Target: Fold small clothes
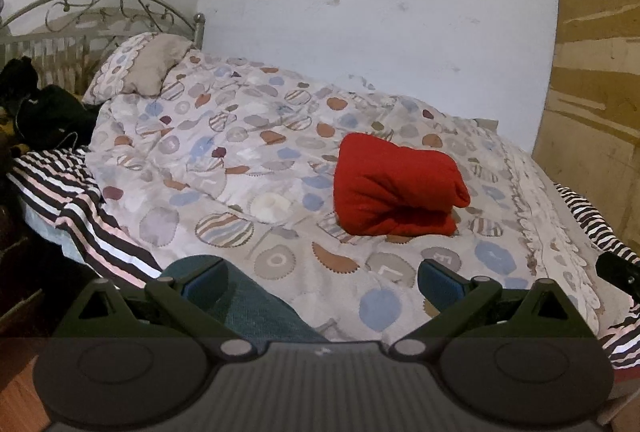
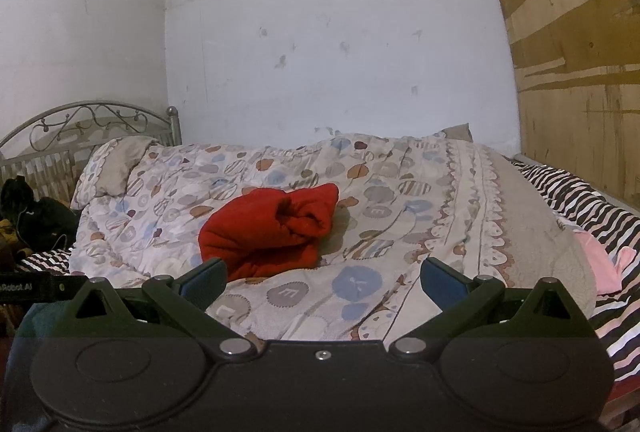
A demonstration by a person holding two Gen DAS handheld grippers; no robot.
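Red garment [image 1: 396, 187] sits bundled, roughly folded, on the patterned quilt [image 1: 240, 159] of the bed, touching nothing but the quilt. Left wrist view: bundle centre-right of frame, ahead of and right of the left tool [image 1: 322, 282]. Right wrist view: same bundle [image 2: 268, 228] centre-left, ahead and slightly left of the right tool [image 2: 322, 278]; its near edge sits just above the right tool's left fingertip in that frame. So it lies between the two tools, and the right one looks nearer, judging by how low it sits in that frame.

Long axis runs roughly left-right across both frames, open rolled end toward the right.

Both tools have jaws spread wide, holding nothing, well short of the cloth.

Writing: quilt circles carry single letters, "O", "E", "L" readable at lower centre of the left view. A black strip [image 2: 30, 288] at the left edge of the right view reads "Robot.AI", start cut off.

Looks near finished for this piece; another fold or tidy-up possible.
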